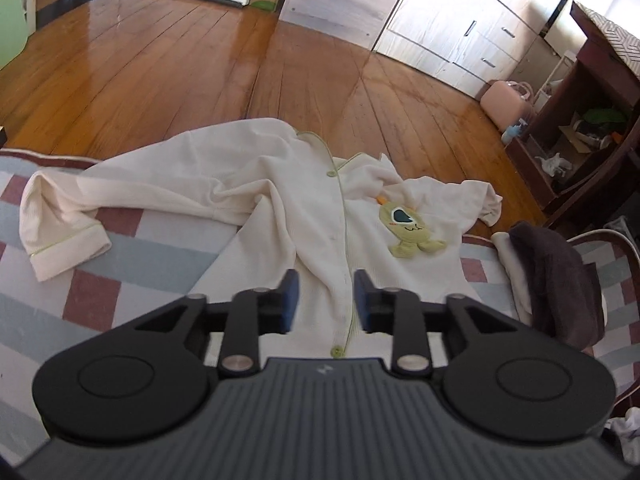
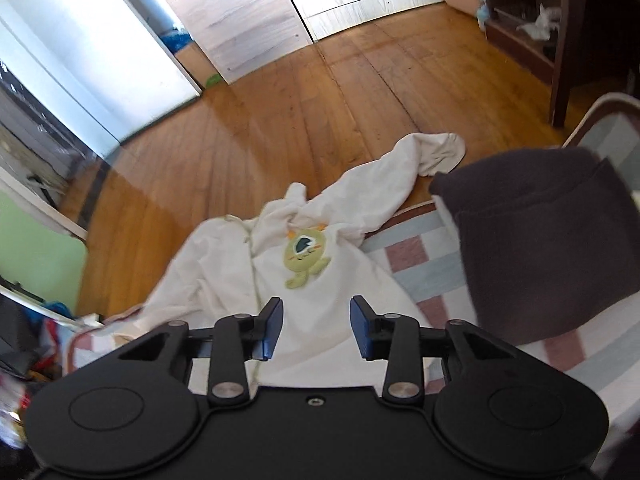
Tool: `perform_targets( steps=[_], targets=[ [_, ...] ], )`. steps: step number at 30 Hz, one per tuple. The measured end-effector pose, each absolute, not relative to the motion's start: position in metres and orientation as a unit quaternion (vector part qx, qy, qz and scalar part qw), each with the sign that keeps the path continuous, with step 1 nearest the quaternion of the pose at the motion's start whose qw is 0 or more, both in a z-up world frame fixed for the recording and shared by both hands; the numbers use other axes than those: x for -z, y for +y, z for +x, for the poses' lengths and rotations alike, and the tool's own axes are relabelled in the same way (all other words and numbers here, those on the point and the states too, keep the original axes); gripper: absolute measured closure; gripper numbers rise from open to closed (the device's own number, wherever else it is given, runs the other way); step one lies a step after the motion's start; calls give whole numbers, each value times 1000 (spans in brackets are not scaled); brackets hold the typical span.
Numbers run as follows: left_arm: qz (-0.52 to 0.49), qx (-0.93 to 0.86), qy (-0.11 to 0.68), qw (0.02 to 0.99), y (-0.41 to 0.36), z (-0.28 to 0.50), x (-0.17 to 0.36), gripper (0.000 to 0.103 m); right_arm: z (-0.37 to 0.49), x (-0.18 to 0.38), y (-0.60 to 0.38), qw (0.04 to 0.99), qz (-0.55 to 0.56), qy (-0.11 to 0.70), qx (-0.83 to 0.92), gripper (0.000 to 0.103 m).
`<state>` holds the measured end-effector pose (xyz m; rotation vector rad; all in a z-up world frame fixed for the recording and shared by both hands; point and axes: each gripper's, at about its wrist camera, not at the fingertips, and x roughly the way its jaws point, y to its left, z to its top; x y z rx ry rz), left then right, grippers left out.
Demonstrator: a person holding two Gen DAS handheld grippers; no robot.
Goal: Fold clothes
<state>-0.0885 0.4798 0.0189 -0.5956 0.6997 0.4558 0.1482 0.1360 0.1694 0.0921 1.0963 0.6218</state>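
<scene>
Cream pajama top (image 1: 288, 200) spread out rumpled on the checked bedcover (image 1: 132, 248), buttoned front up, green monster patch (image 1: 408, 226) just ahead and right of the left gripper (image 1: 326, 300). Left jaws parted, nothing pinched, button placket running right between them. Right gripper (image 2: 316, 328) also parted and empty, hanging over the lower front, patch just ahead of it. Dark folded garment (image 2: 540, 248) off to the right of both. One sleeve flopped out left of the left jaws, the other trailing off the far bed edge toward the floor. Looks like the laying-out step, folds not started yet. Next up, probably: grab a sleeve or side edge, pull flat, bring it across the middle.
</scene>
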Motion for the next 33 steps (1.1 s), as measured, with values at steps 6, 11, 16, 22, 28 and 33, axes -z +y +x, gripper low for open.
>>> perform_targets(
  steps=[6, 11, 16, 22, 28, 33],
  targets=[
    [-281, -225, 362, 860, 488, -45, -44, 62, 152, -160, 168, 809, -36, 506, -298, 56],
    [-265, -214, 412, 845, 483, 11, -40, 61, 170, -112, 218, 796, -116, 504, -313, 55],
    [-208, -205, 394, 871, 495, 6, 7, 53, 174, -71, 252, 771, -145, 510, -351, 55],
    [-280, -200, 399, 850, 537, 9, 70, 53, 194, -13, 252, 769, -103, 488, -399, 47],
    [-222, -166, 367, 888, 540, 17, 108, 53, 233, 54, 253, 773, -10, 528, -351, 47],
    [-203, -143, 378, 892, 547, 28, 123, 53, 246, 65, 251, 772, -7, 534, -345, 47]
  ],
)
